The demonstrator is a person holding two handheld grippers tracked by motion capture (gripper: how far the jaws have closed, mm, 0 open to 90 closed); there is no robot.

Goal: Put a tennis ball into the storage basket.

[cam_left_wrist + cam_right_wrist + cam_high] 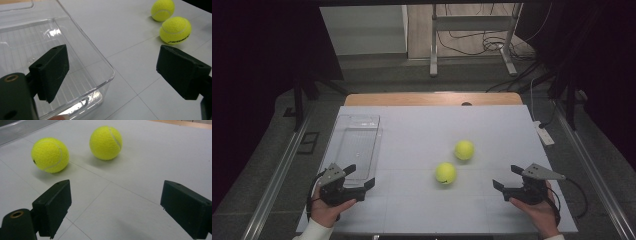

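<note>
At the near edge of the table (412, 210), the left gripper (361, 178) sits in the person's left hand (328, 207) with its jaws spread wide and nothing between them; in the left gripper view the two black pads (51, 71) stand well apart, one over the near corner of the clear plastic container (75, 50), the other over bare tabletop. It touches neither the container nor a ball.

On the other side, the right gripper (507, 176) rests in the person's right hand (537, 212), jaws likewise parted wide and empty. The right gripper view shows its pads (53, 206) hovering over the grey surface with only tabletop in the gap.

Between the two grippers and a little farther in lies the nearer tennis ball (445, 173), on the table and well apart from both sets of jaws, though closer to the right gripper. Just beyond it and slightly to the right sits the second tennis ball (464, 150), near the first but not touching it.

The container stretches away along the left side of the table, empty as far as its ribbed floor shows. Past the table's far wooden edge (432, 98) stand a metal frame (472, 35) and loose cables (482, 45) on the floor.
</note>
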